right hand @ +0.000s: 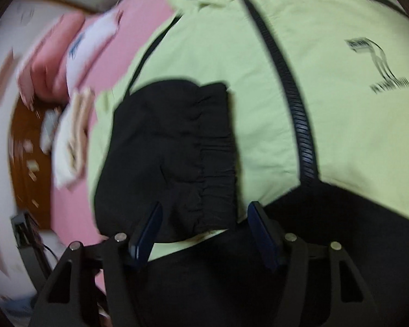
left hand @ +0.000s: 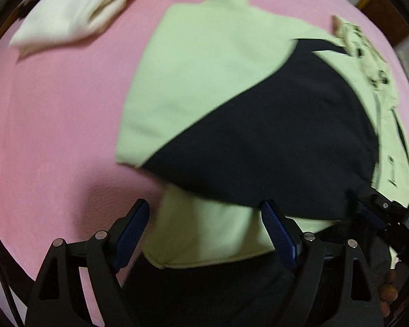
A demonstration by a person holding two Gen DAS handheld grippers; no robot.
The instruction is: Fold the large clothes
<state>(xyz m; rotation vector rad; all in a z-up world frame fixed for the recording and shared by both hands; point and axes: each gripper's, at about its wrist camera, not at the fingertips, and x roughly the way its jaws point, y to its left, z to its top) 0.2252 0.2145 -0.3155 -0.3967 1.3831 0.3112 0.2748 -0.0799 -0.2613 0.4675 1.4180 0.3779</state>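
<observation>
1. Jacket [right hand: 327, 87]: a pale green and black zip-up garment lies spread on the pink bed [left hand: 54, 122], its front up in the right wrist view, with the black zipper [right hand: 289, 90] closed.
2. A black sleeve [right hand: 171, 147] with a gathered cuff lies folded in across the green chest, beside the zipper.
3. The left tool [left hand: 204, 226] stands wide, pointing straight down over a green and black edge of the jacket near the bed's bare sheet; fabric lies between its fingers, but the pads do not press it.
4. The right tool [right hand: 204, 226] is partly open, tilted down at the cuff end of the sleeve; cloth sits in the gap, and I see no pinch.
5. The zipper gives the long axis: in the right wrist view it runs from the lower black hem up and away toward the collar.
6. The step in hand looks like taking hold for the next fold. To do it well, I judge each tool should catch the full thickness of its edge, level with the other, so the fold line stays square to the zipper.
7. A cream garment [left hand: 76, 11] lies apart at the bed's far side.
</observation>
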